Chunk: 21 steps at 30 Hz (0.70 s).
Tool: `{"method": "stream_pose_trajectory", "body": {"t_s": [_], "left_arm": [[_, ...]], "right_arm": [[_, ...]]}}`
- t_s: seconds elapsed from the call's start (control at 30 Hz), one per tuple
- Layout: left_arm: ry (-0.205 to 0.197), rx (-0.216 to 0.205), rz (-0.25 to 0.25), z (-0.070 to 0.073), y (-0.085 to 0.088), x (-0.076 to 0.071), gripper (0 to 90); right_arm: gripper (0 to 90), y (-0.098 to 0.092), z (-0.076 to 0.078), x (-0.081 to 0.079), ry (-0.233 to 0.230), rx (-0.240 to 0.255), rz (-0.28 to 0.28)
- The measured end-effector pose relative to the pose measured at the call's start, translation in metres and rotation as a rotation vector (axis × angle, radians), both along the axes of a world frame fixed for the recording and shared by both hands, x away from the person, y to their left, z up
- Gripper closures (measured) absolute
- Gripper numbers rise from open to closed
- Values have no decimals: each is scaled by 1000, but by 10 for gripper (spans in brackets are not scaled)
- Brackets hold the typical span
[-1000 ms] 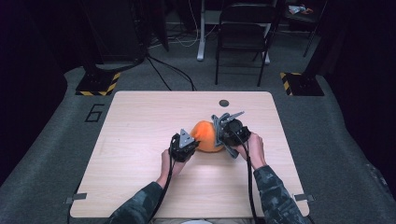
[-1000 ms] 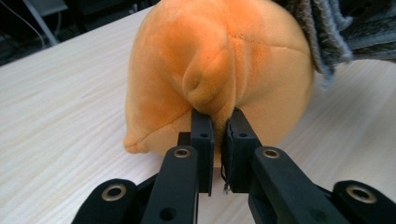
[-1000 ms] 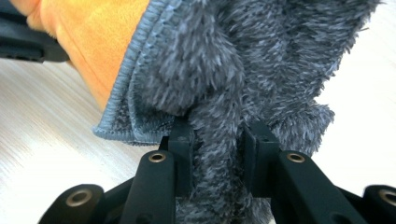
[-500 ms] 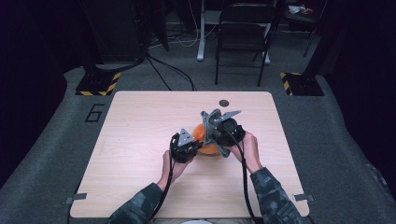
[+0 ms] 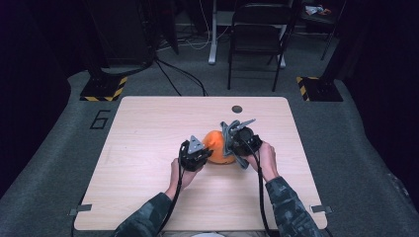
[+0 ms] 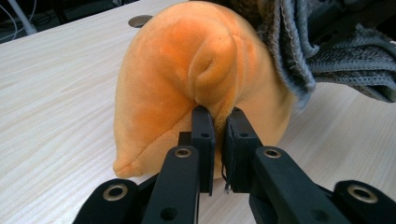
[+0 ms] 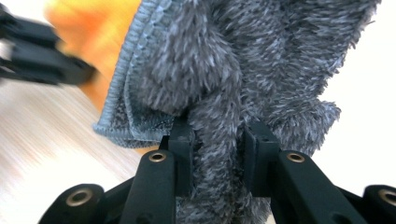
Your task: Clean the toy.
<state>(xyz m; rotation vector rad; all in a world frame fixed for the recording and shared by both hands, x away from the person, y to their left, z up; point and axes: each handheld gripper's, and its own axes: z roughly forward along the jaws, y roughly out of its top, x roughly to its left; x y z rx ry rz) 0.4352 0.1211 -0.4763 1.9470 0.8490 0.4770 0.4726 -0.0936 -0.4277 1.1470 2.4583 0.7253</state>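
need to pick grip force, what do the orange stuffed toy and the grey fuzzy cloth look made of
Orange stuffed toy: looks like short-pile plush over soft filling; matte, velvety, puckered where the jaws pinch it. Grey fuzzy cloth: probably microfibre or chenille; long shaggy pile, stitched ribbed hem.

Around the soft orange plush toy (image 5: 218, 148) at the middle of the pale wooden table (image 5: 148, 133), bare tabletop lies left, behind and in front; a grey fuzzy cloth (image 5: 231, 133) crowds its right side.

I count one orange plush toy (image 5: 217, 148) and one grey fluffy cloth (image 5: 232, 136) near the middle of my worktop (image 5: 148, 128), and two tongs: left (image 5: 196, 154), right (image 5: 236, 143).
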Motion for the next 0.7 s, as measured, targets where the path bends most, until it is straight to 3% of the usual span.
{"method": "stream_pose_trajectory", "body": {"t_s": [0.23, 0.47, 0.63, 0.7], "left_arm": [[1, -2, -3, -1, 0, 1, 832], [0, -3, -3, -1, 1, 1, 828], [-6, -13, -5, -2, 2, 2, 822], [-4, -15, -1, -2, 3, 2, 820]], "right_arm": [[688, -13, -13, 9, 76, 16, -37], [687, -20, -27, 15, 116, -27, -69], [686, -25, -50, 22, 187, -89, -99], [686, -26, -46, 23, 182, -97, -92]]}}
